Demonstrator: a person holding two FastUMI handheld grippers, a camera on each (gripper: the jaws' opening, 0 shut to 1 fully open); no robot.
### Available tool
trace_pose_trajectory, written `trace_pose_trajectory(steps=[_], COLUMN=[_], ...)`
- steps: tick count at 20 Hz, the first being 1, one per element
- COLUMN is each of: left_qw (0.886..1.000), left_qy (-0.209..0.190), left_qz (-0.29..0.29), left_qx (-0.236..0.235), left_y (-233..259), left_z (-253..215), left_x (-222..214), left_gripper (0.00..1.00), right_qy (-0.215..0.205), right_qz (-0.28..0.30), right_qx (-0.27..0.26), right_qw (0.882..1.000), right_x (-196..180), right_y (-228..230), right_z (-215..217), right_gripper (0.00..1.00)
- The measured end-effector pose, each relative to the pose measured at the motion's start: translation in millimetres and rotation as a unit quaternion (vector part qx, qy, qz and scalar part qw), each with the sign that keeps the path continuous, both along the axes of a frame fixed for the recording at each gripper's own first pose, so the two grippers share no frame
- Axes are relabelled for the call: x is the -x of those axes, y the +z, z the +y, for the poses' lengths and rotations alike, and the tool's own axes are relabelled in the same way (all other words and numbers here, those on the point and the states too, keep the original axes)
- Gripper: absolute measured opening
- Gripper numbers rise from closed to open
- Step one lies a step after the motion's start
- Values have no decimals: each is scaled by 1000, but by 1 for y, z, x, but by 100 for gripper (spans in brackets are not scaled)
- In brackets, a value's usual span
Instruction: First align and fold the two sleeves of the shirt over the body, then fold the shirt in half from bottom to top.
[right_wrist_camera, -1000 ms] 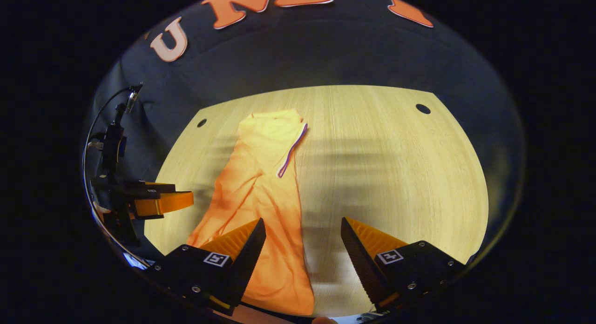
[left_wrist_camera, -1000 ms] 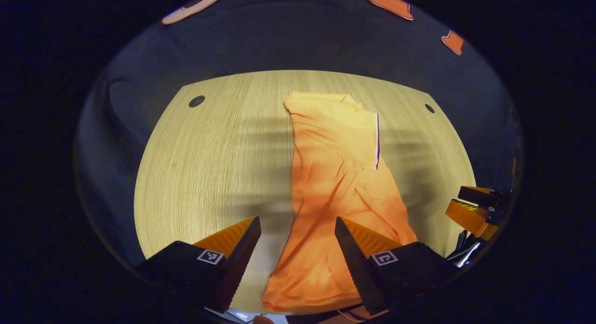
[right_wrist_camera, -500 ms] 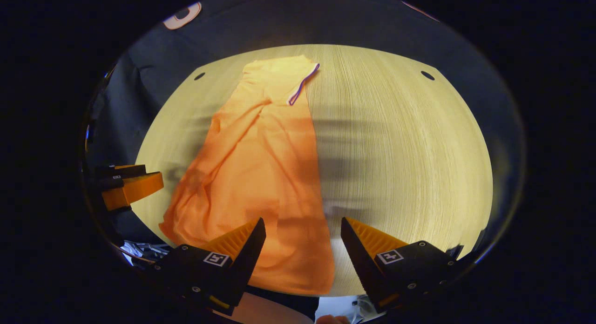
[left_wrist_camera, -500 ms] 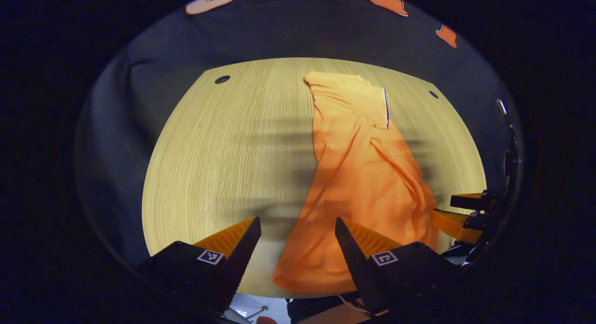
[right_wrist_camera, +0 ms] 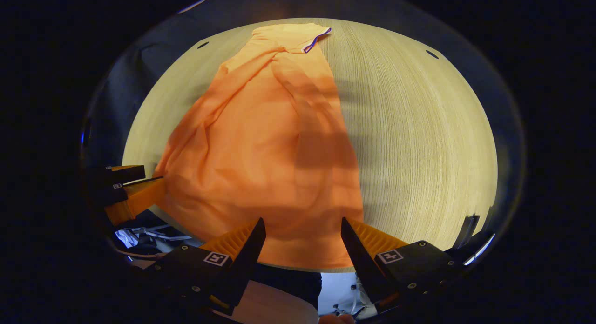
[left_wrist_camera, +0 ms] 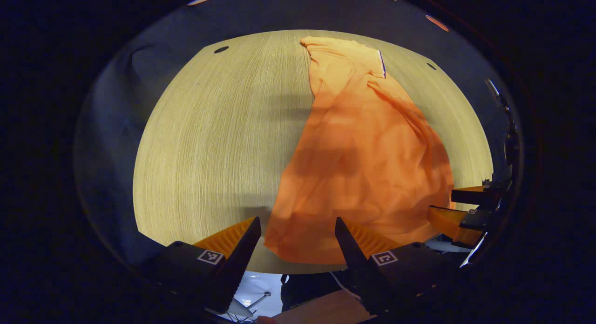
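Here, both grippers — left gripper [left_wrist_camera: 298, 231], right gripper [right_wrist_camera: 300, 231] — wide apart (empty) over the shirt [left_wrist_camera: 368, 161] hem

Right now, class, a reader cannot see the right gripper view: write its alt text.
An orange shirt lies lengthwise on a pale wooden table, its hem at the near edge and its collar at the far end. The right gripper hovers open over the hem, and the left gripper is at the shirt's left edge.
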State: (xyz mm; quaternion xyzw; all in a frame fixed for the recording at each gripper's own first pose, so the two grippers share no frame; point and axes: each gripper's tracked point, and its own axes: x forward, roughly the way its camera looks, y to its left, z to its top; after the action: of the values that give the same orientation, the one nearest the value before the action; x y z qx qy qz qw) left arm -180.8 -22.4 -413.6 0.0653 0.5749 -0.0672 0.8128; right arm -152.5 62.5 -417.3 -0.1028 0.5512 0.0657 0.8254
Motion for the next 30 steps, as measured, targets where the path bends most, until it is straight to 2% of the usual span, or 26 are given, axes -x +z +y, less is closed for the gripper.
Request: trace_pose_trajectory(steps=[2, 5, 7, 8, 9, 11, 16, 19, 20, 21, 22, 24, 25, 26, 27, 28, 30], left_qw=[1000, 1000, 997, 998, 996, 996, 997, 998, 998, 999, 999, 1000, 999, 999, 999, 998, 998], left_qy=[3, 5, -4, -1, 0, 6, 9, 6, 7, 11, 12, 6, 4, -8, -22, -35, -44], left_qz=[15, 26, 77, 60, 83, 88, 76, 65, 61, 53, 41, 8, -8, -19, -21, -24, -20], left_qx=[-5, -12, -20, -12, -12, -10, -7, -4, -3, 0, 5, 23, 36, 42, 42, 40, 40], left_y=[-9, -19, -34, -26, -35, -34, -33, -31, -30, -32, -32, -27, -26, -26, -28, -27, -28], left_z=[0, -3, -4, -6, -6, -7, -6, -6, -6, -7, -8, -16, -21, -25, -25, -24, -25], left_x=[8, 15, 32, 28, 32, 30, 28, 27, 27, 25, 20, 7, -1, -6, -5, -5, -4], left_gripper=[99, 99, 99, 99, 96, 97, 97, 97, 96, 96, 93, 60, 42, 24, 6, 1, 1], right_qy=[-1, 13, 11, 14, 14, 10, 12, 14, 15, 17, 15, 13, 15, 0, 0, 5, -5], right_qz=[19, 15, 21, 29, 31, 26, -6, -4, -4, -3, -3, 1, 2, -9, -4, 1, 6], right_qx=[13, 27, 27, 29, 30, 27, 18, 20, 20, 21, 20, 7, -6, -20, -26, -30, -42], right_qw=[1000, 999, 999, 999, 999, 999, 1000, 1000, 1000, 1000, 1000, 1000, 1000, 1000, 1000, 1000, 999], right_x=[6, 4, 3, 5, 4, 4, 4, 6, 5, 5, 6, 8, 8, 9, 5, 4, 6], right_y=[-8, -7, -8, -8, -9, -9, -6, -7, -8, -9, -10, -9, -10, -1, -13, -7, -8], right_z=[-1, -1, -1, -1, -1, -1, 0, 1, 1, 3, 3, 9, 14, 15, 18, 19, 17], right_gripper=[100, 98, 99, 100, 99, 100, 100, 97, 77, 69, 48, 16, 12, 11, 1, 0, 0])
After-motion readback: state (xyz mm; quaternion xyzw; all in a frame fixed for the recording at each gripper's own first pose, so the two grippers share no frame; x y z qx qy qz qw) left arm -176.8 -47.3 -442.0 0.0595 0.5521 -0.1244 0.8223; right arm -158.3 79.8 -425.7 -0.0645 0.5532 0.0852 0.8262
